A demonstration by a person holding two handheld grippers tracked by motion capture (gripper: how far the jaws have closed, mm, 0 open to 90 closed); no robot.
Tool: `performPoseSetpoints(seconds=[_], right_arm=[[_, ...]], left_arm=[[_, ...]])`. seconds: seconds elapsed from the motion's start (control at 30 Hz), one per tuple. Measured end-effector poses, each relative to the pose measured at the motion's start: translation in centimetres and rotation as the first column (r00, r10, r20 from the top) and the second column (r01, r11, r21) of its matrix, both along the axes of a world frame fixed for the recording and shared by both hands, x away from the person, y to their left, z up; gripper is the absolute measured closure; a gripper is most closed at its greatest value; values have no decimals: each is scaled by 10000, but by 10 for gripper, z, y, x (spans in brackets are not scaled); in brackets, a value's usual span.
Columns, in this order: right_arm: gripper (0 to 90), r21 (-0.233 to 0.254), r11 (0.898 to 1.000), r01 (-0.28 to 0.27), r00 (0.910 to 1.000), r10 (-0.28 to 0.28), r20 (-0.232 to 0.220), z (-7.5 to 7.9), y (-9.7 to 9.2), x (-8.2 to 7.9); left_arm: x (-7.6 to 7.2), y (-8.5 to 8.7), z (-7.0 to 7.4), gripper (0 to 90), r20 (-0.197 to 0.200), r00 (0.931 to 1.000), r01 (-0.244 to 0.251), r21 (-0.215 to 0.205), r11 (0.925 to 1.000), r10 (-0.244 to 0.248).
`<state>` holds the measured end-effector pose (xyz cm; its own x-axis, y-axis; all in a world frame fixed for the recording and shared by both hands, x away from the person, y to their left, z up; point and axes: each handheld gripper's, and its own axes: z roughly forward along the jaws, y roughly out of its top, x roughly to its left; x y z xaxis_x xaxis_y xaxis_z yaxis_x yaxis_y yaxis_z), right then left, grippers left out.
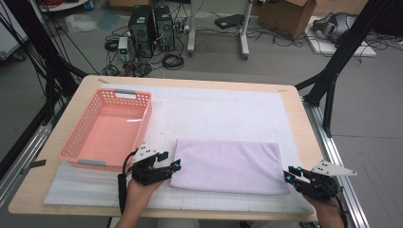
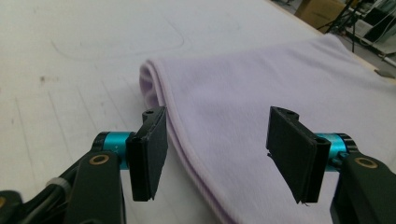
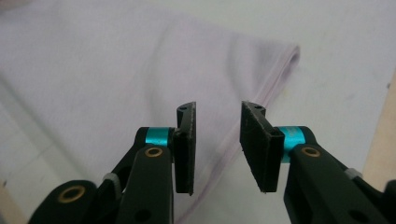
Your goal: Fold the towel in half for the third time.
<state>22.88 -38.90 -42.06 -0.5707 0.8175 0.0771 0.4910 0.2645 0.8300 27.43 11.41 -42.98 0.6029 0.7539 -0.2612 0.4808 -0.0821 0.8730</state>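
Lying between both open claws, folded towel [image 1: 229,165]

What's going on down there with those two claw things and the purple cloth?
Left gripper open at folded lilac towel; right gripper open at its other end. Nothing in the way.

Towel [image 1: 230,165]: soft matt lilac fleece. Basket [image 1: 107,128]: glossy perforated pink plastic. Table [image 1: 298,123]: pale wood edge.

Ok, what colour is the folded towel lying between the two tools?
Pale lilac. The folded towel shows its colour best in the left gripper view, where its stitched edge is close up.
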Motion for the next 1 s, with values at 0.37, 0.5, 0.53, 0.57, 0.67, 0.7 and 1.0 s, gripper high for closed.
performPoseSetpoints(seconds=[0.37, 0.5, 0.53, 0.57, 0.67, 0.7, 1.0], right_arm=[[771, -457, 9960, -765, 9953, 736, -632, -8, 34, 84], [792, -1222, 9916, -422, 9933, 285, -1119, -20, 40, 104], [804, -1057, 9939, -325, 9939, 210, -1082, -21, 38, 106], [822, -1242, 9922, -93, 9953, -28, -963, -21, 37, 107], [872, -1734, 9829, 618, 9951, -741, -653, -21, 32, 109], [875, -1825, 9798, 818, 9939, -937, -575, -21, 31, 110], [456, -1034, 9826, 1542, 9842, -1621, -719, -18, 14, 113]], left_arm=[[58, -21, -1, 534, -385, 9992, 139, 958, 9953, -103], [69, -28, -10, 605, -881, 9955, -202, 1680, 9856, 354], [71, -30, -15, 630, -1113, 9932, -115, 2073, 9782, 352], [71, -31, -16, 643, -999, 9945, -100, 2182, 9759, 325], [71, -29, -13, 705, -887, 9921, -660, 2281, 9714, 883], [71, -28, -11, 699, -655, 9910, -988, 2324, 9676, 1169], [83, -22, -22, 409, -1113, 9867, -1039, 1316, 9859, 1188]])
